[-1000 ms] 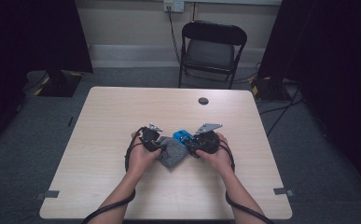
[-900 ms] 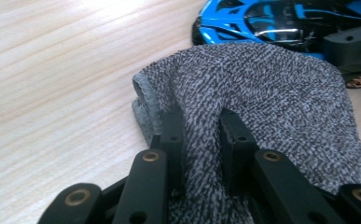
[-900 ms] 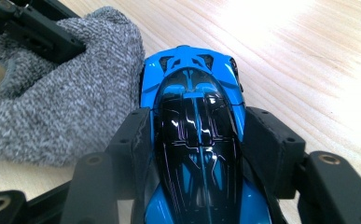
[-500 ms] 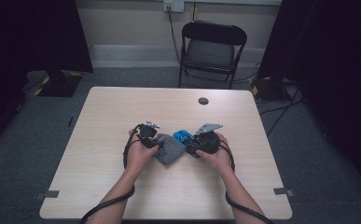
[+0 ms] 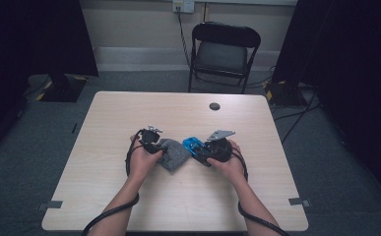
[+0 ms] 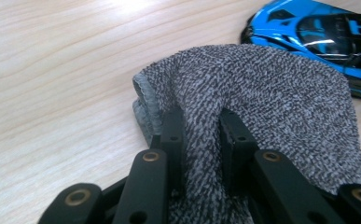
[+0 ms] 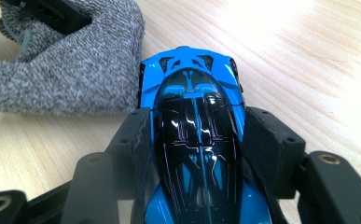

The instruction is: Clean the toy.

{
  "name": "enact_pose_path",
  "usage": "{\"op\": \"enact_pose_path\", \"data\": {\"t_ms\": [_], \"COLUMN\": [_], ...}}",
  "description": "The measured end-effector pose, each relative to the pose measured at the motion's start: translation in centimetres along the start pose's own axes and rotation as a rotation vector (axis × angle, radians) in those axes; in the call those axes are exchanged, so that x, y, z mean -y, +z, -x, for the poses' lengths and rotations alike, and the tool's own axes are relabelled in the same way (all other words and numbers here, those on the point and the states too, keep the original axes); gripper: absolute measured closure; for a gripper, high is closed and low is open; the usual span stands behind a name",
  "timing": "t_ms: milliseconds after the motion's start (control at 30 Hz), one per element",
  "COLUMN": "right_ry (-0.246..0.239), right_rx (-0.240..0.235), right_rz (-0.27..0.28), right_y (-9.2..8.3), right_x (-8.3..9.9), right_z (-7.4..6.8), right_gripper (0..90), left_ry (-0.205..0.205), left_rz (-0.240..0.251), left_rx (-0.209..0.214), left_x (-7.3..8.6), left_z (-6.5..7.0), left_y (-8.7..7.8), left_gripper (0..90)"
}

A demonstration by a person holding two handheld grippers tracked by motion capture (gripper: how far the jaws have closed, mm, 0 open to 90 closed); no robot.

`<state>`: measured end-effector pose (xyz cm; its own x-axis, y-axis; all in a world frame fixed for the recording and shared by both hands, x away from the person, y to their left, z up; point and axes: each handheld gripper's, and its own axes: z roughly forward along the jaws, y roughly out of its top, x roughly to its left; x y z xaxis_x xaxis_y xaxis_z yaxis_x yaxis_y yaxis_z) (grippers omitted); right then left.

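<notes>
While the right gripper stays (clamped) on the car, the sock shifted left.

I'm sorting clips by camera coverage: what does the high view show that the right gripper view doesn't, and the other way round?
Only the high view takes in the folding chair, the small dark disc on the table, both forearms, and the left gripper in the person's hand. Only the right gripper view gives the close look: the right gripper clamping the blue toy car by its sides. Both show the car beside the grey knitted cloth, with a left jaw pinching that cloth.
</notes>
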<state>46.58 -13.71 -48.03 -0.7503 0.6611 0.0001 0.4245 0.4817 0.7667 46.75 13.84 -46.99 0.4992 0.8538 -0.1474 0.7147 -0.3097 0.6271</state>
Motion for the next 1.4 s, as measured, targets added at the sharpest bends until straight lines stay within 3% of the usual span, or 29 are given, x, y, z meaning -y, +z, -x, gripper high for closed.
{"op": "enact_pose_path", "data": {"t_ms": [267,867,1100,1400], "right_ry": [0.001,0.001,0.002,0.008], "right_rx": [0.004,0.003,0.002,0.003], "right_rz": [0.000,0.002,0.008,0.004], "right_y": [0.0,0.0,0.0,0.0], "right_x": [0.0,0.0,0.1,0.0], "right_z": [-0.1,0.0,0.0,0.0], "right_gripper": [42.5,42.6,42.6,42.6], "left_ry": [-0.005,-0.069,-0.115,-0.119], "left_rz": [-0.001,0.028,0.048,0.090], "left_rx": [-0.014,-0.076,-0.072,-0.025], "left_x": [-0.1,0.2,0.7,1.6], "left_z": [-0.6,-2.5,-3.6,-3.7], "left_y": [-0.1,-0.8,-1.9,-4.0], "left_gripper": [74.4,74.5,74.6,74.6]}}
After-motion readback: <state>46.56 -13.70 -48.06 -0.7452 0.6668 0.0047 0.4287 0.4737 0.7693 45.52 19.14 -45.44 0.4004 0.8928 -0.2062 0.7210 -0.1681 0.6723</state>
